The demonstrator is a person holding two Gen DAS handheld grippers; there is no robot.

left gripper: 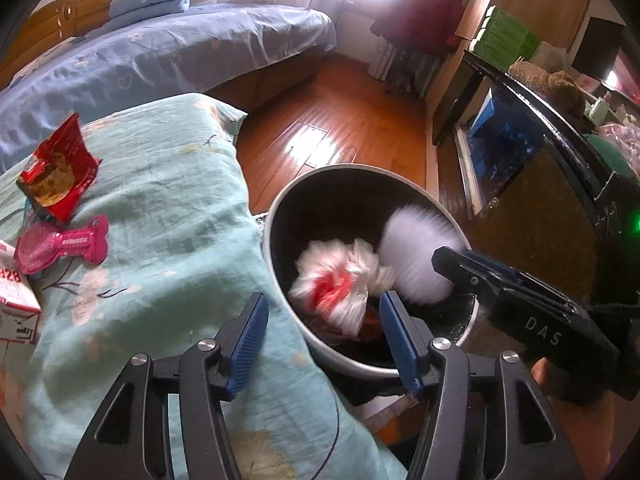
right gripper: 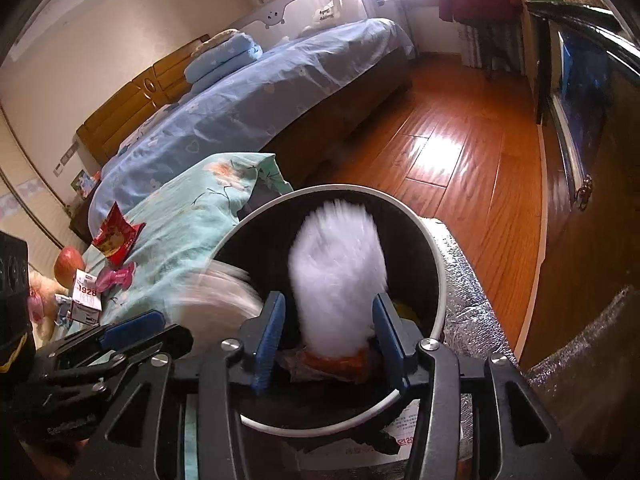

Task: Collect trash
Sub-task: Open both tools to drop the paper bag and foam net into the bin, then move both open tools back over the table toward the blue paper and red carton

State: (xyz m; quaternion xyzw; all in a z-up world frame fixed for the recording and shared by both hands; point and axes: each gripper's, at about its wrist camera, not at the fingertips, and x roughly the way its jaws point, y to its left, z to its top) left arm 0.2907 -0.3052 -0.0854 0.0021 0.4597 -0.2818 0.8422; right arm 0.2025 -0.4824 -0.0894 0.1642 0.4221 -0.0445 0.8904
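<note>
A round bin with a white rim (left gripper: 352, 167) (right gripper: 340, 188) stands beside the teal bed cover. Over it my left gripper (left gripper: 324, 318) is open; a crumpled white-and-red bag (left gripper: 336, 284), blurred, is past its fingertips inside the bin, free of the pads. My right gripper (right gripper: 328, 320) is open too, with a blurred white wad (right gripper: 338, 276) (left gripper: 416, 252) between and beyond its blue pads, over the bin's inside. Each gripper shows in the other's view: the right gripper (left gripper: 452, 268), the left gripper (right gripper: 132, 332). Orange wrappers (right gripper: 340, 362) lie at the bin's bottom.
On the teal cover (left gripper: 168, 208) lie a red snack wrapper (left gripper: 56, 172) (right gripper: 116, 240), a pink bone-shaped item (left gripper: 64, 244) (right gripper: 116, 276) and a white box (left gripper: 12, 304) (right gripper: 86, 292). An apple (right gripper: 68, 264) sits beyond. A blue bed (right gripper: 260, 100), wooden floor (right gripper: 460, 140) and a dark cabinet (left gripper: 520, 148) surround the bin.
</note>
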